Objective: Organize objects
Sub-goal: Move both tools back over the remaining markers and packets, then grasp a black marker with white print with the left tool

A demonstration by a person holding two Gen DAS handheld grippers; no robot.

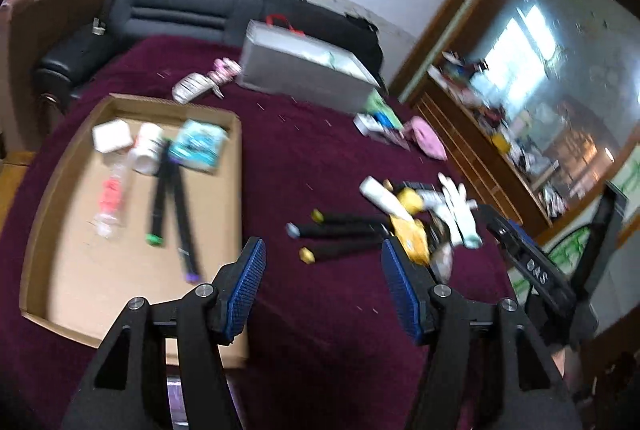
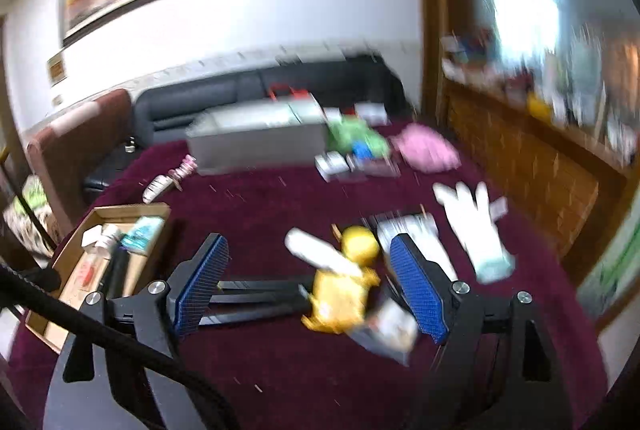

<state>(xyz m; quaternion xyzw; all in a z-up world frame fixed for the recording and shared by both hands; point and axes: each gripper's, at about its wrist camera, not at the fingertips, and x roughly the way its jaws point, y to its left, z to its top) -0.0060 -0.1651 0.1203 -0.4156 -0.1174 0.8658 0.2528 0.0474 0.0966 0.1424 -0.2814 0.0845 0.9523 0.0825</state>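
Blue-padded fingers (image 1: 394, 290) of the left gripper (image 1: 322, 278) fill the near view — spread apart, nothing between them, held above the maroon surface (image 1: 312, 158). Right gripper (image 2: 310, 278) likewise: fingers (image 2: 416, 290) wide, empty, hanging over the loose pile.

Task's things, nearest first:
- three black markers (image 1: 340, 236) lying side by side on the cloth, coloured caps toward the tray
- yellow toy (image 2: 340, 294) touching the markers' far ends, a white tube (image 2: 320, 254) across it, a small packet (image 2: 390, 330) just beside
- white glove (image 2: 476, 226) flat, near the pile's right edge

Cardboard tray (image 1: 52, 214) sits to the left, well apart from the pile. Already in it: two black markers (image 1: 172, 206), a white bottle (image 1: 146, 148), a teal packet (image 1: 196, 146), a white box (image 1: 112, 136), a clear tube with red contents (image 1: 110, 198).

Farther out: grey box (image 1: 304, 70), pink cloth (image 1: 428, 138), black sofa (image 1: 180, 10) along the wall.

Judgement: both hands appear between picks, pile not yet cleared. For the next pick, best to take one marker at its mid-length, fingers straddling it across the barrel — the neighbours lie close, so come straight down and lift clear before swinging to the tray. Frames are motion-blurred; fine detail uncertain.
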